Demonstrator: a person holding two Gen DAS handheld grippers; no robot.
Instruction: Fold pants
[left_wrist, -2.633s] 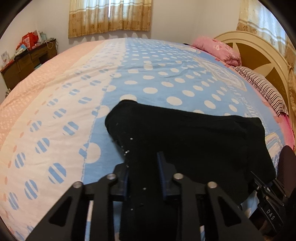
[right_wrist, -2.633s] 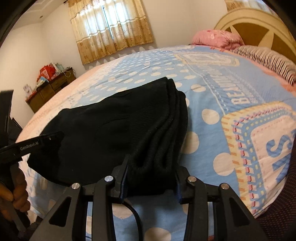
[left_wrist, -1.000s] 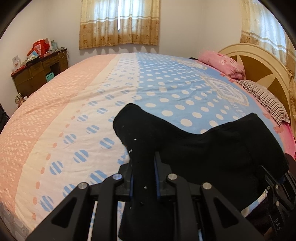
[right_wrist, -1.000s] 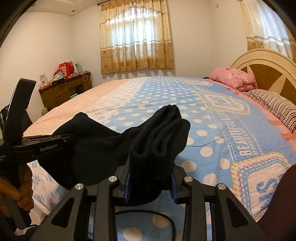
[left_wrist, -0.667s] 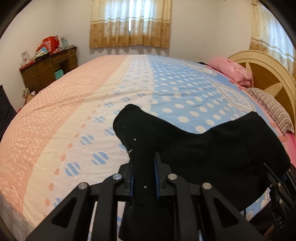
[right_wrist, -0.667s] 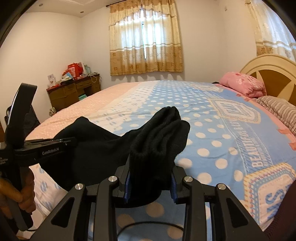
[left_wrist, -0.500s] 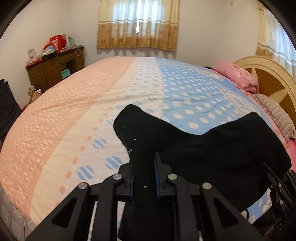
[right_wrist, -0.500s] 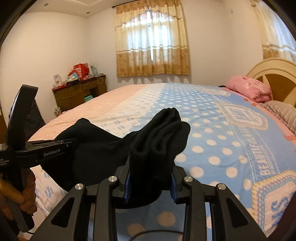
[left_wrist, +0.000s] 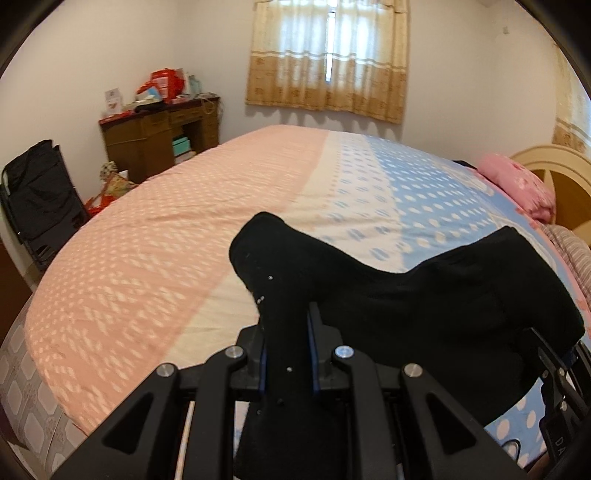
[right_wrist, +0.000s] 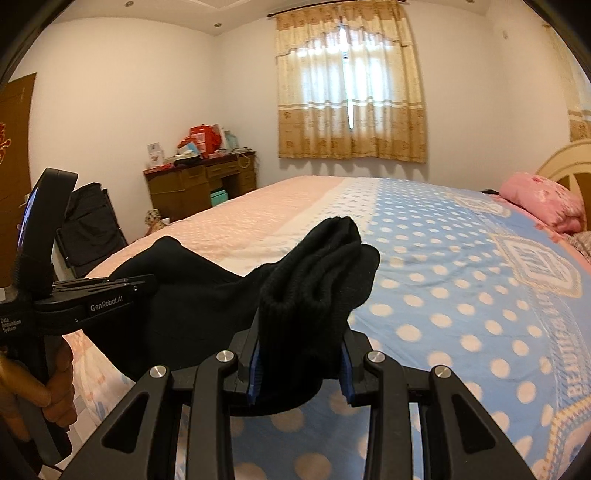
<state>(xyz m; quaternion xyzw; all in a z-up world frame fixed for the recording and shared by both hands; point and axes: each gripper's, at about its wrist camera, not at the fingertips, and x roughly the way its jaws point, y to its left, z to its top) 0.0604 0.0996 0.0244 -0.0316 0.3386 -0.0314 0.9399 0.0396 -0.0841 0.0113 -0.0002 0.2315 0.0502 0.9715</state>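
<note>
The black pants (left_wrist: 424, 295) are folded into a thick bundle and hang in the air over the bed (left_wrist: 184, 236), stretched between both grippers. My left gripper (left_wrist: 286, 347) is shut on one thin corner of the pants. My right gripper (right_wrist: 299, 350) is shut on the other end, a bunched stack of ribbed layers (right_wrist: 317, 280). In the right wrist view the left gripper's body (right_wrist: 92, 299) shows at the left edge, held by a hand (right_wrist: 55, 387). The right gripper's tip (left_wrist: 554, 373) peeks in at the lower right of the left wrist view.
The bed has a pink, cream and blue polka-dot cover. A pink pillow (right_wrist: 543, 199) and a cream headboard (left_wrist: 554, 173) lie at the far right. A cluttered wooden desk (right_wrist: 199, 188) and a black folding chair (left_wrist: 40, 199) stand by the left wall, under a curtained window (right_wrist: 349, 92).
Both grippers have swung leftward and slightly up with the pants held between them. The desk, chair and pink side of the bed came into view; the headboard slid right. The grips are unchanged.
</note>
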